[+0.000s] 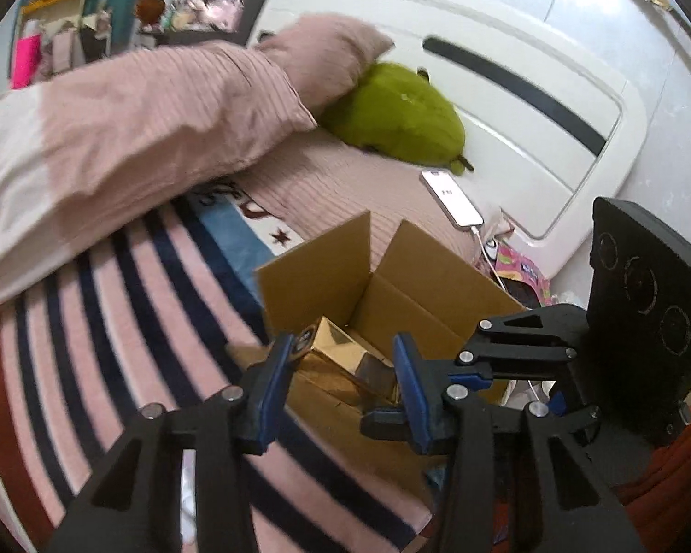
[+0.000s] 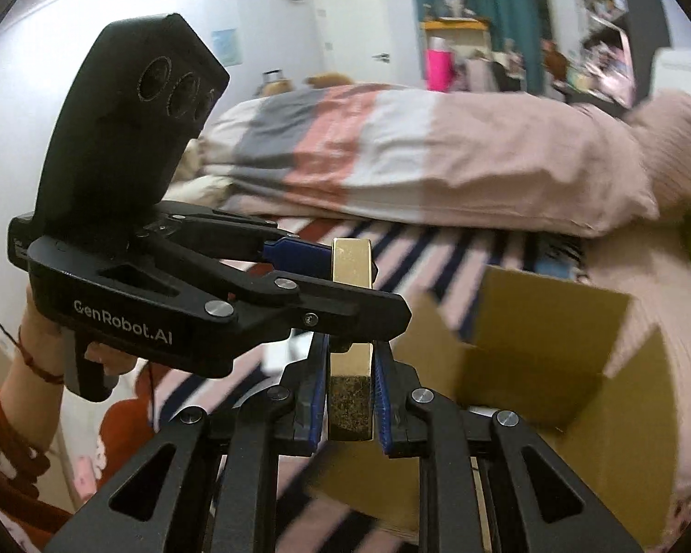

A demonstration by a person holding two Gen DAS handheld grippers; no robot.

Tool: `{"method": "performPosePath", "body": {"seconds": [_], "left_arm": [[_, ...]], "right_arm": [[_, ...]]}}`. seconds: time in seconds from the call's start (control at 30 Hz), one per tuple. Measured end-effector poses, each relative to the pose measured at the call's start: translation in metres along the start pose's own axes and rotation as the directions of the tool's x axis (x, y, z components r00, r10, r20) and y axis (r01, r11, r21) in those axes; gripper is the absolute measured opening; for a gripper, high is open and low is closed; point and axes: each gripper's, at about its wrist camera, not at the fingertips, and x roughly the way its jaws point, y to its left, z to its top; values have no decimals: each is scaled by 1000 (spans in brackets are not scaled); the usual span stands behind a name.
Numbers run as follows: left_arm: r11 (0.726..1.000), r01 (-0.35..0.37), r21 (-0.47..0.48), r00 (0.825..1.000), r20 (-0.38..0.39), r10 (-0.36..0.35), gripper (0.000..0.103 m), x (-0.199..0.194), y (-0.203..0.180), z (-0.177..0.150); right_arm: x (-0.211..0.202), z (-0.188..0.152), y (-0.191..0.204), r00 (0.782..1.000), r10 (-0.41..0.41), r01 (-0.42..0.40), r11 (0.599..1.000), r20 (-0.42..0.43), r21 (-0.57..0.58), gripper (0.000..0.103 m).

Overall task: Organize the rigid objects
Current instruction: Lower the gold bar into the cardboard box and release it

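A shiny gold box [image 1: 345,359] is held over the front of an open cardboard box [image 1: 419,295] on the striped bed. My right gripper [image 2: 349,396] is shut on the gold box's [image 2: 351,368] near end. My left gripper [image 1: 345,364] straddles the gold box from the side; its blue pads [image 1: 407,378] stand wide apart beside the box, not pressing it. In the right wrist view the left gripper [image 2: 341,267] crosses from the left, with the gold box between its fingers. The cardboard box [image 2: 553,350] sits right of the grippers there.
A folded pink and white duvet [image 1: 129,138], a pink pillow [image 1: 327,60] and a green plush [image 1: 401,115] lie on the bed. A phone [image 1: 451,198] on a cable lies by the white headboard [image 1: 506,92]. Colourful packets [image 1: 525,272] lie behind the cardboard box.
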Motion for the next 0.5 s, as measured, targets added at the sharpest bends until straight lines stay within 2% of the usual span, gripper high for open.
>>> {"method": "performPosePath", "body": {"seconds": [0.17,0.37,0.43,0.5], "left_arm": [[1000,4,-10,994,-113,-5,41,48,-1,15],[999,-41,12,984,-175,42,42,71,-2,17],[999,-46,21,984,-174,49,50,69,-3,16],[998,-59,21,985,-159,62,68,64,-3,15]], "right_arm": [[16,2,-43,993,-16,24,998,-115,65,13],[38,1,-61,969,-53,69,996,-241,58,14],[37,-3,-64,964,-75,92,994,-254,59,14],[36,-5,-63,960,-92,110,992,-265,54,18]]}}
